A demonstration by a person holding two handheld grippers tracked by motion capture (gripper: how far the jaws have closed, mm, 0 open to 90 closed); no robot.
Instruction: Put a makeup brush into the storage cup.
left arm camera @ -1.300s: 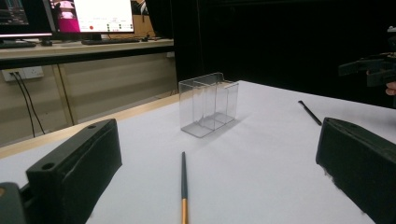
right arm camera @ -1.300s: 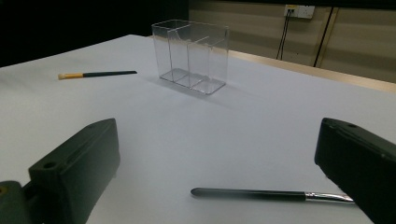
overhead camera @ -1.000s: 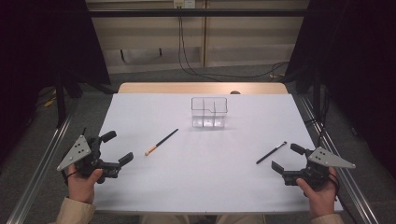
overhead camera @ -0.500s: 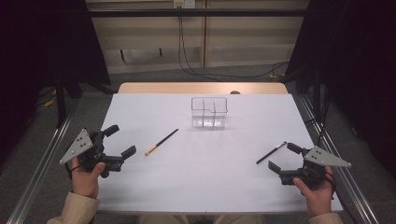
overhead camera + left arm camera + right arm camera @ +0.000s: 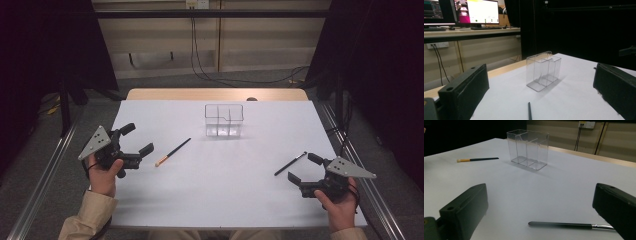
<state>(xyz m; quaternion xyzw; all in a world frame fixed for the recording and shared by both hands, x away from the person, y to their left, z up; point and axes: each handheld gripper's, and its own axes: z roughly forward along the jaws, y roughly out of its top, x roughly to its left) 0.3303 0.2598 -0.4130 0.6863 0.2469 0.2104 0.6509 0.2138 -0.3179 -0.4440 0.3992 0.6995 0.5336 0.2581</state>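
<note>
A clear plastic box (image 5: 224, 120) with compartments stands upright at the far middle of the white table (image 5: 215, 195). A black brush with a tan tip (image 5: 172, 152) lies left of centre. My left gripper (image 5: 138, 138) is open just left of that tip, with nothing between its fingers. A thin black brush with a silver ferrule (image 5: 290, 163) lies at the right, and my right gripper (image 5: 303, 167) is open right beside it. In the right gripper view this brush (image 5: 571, 225) lies across the gap between the jaws, with the box (image 5: 529, 148) beyond. The left gripper view shows the box (image 5: 544, 71) ahead.
Metal rails (image 5: 40, 185) run along both sides of the table. A wooden strip (image 5: 215, 94) edges the far side, with cables (image 5: 200, 75) on the floor behind. Monitors (image 5: 476, 11) stand on a desk in the left gripper view.
My left gripper has moved forward and to the right, closer to the tan-tipped brush. The right gripper has shifted slightly left by the black brush. Both brushes and the box stayed put.
</note>
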